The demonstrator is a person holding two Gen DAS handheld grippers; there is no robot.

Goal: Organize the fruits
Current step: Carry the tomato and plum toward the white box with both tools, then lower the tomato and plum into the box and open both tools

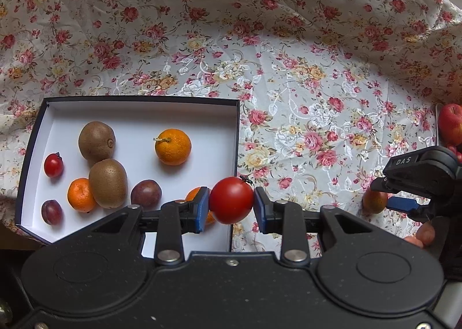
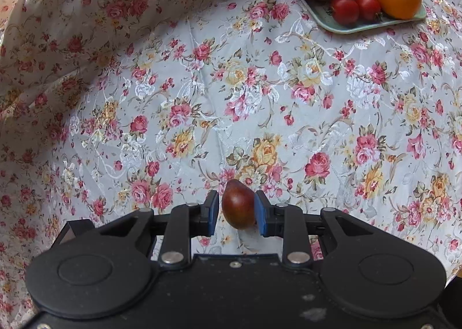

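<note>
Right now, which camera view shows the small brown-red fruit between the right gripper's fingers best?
The right wrist view: the brown-red fruit sits central and close. The left wrist view shows only part of it at the edge, behind the right gripper.

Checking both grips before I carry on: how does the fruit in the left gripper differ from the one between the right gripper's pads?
The tomato is round and bright red; the pointed fruit is teardrop-shaped and dark reddish-brown. The left gripper pinches the tomato from both sides above the box's edge. In the right gripper, a gap shows beside one pad, so the pointed fruit isn't clamped.
</note>
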